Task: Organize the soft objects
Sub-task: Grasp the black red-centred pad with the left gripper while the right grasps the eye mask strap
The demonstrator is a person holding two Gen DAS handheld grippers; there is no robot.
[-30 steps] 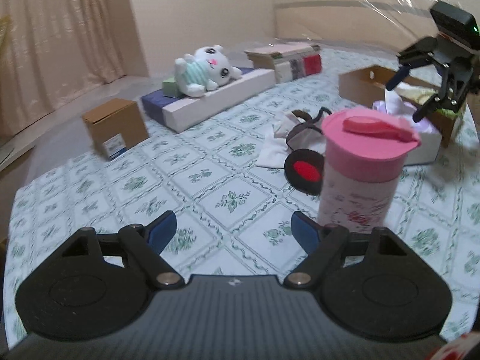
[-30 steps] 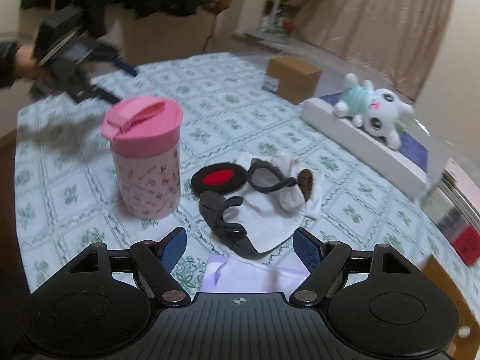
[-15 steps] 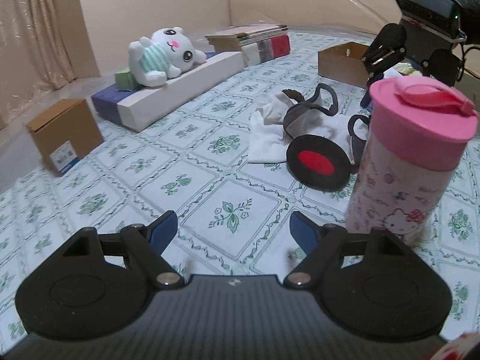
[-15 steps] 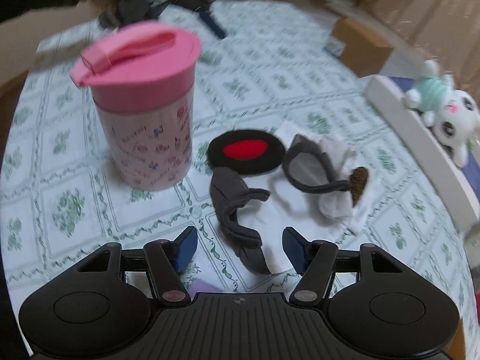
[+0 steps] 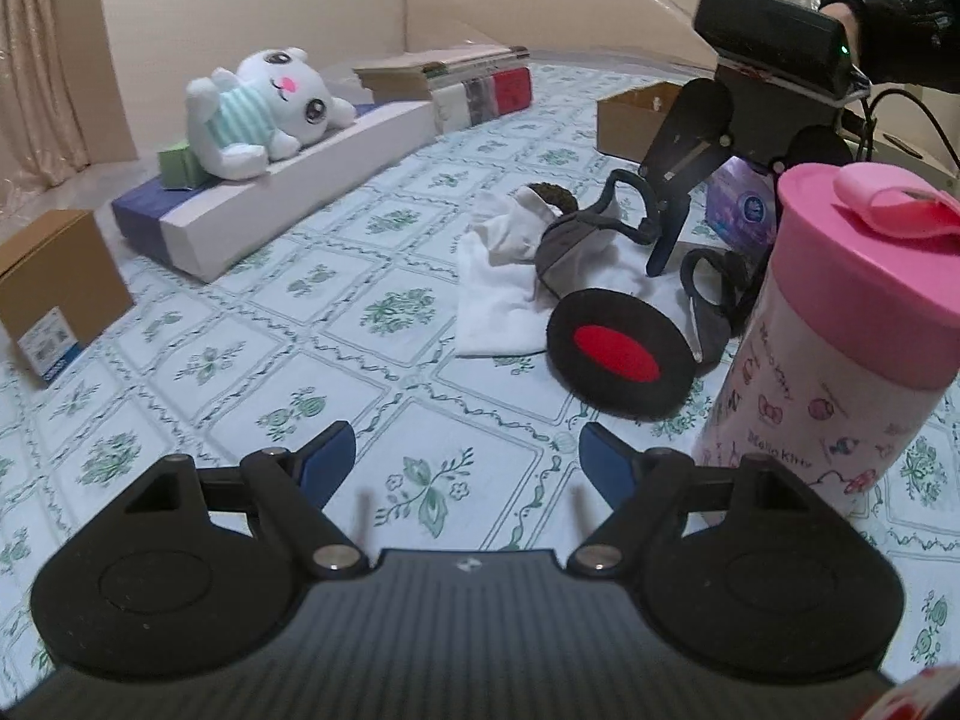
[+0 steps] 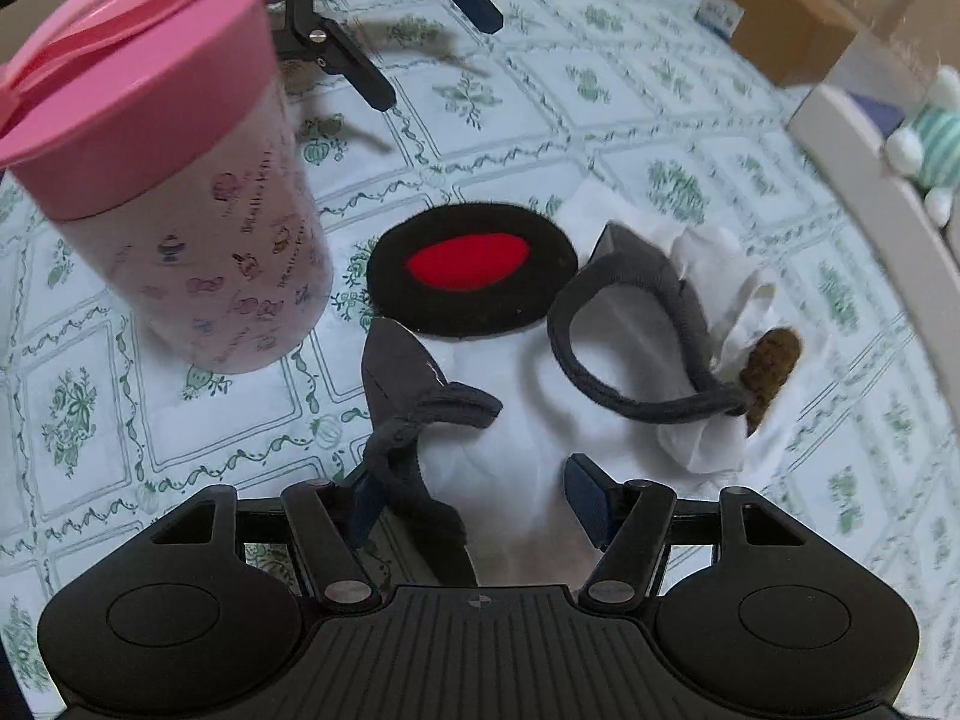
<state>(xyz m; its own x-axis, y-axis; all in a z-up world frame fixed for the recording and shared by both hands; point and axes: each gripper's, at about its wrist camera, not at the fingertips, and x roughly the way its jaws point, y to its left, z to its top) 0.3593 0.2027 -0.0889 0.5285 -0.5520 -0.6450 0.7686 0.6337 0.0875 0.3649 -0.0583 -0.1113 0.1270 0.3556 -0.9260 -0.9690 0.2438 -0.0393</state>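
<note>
A heap of soft things lies on the flowered tablecloth. It holds a white cloth (image 6: 516,420), grey padded straps (image 6: 630,312), a black round pad with a red centre (image 6: 468,270) and a brown fuzzy bit (image 6: 771,363). My right gripper (image 6: 474,498) points down over the near edge of the heap. It is open, with one grey strap (image 6: 420,420) lying between its fingers by the left pad. In the left wrist view it (image 5: 696,264) stands over the heap (image 5: 576,240). My left gripper (image 5: 468,456) hovers open and empty over bare cloth, short of the black pad (image 5: 618,354).
A tall cup with a pink lid (image 5: 840,330) stands right beside the heap. A white plush toy (image 5: 252,114) lies on a long white box (image 5: 288,192). Books (image 5: 456,84), cardboard boxes (image 5: 54,282) (image 5: 630,114) and a purple tissue pack (image 5: 738,210) stand around.
The right gripper has dropped and tilted down onto the heap, its jaws narrowed around a grey strap. The left gripper has moved lower and closer to the cup and black pad.
</note>
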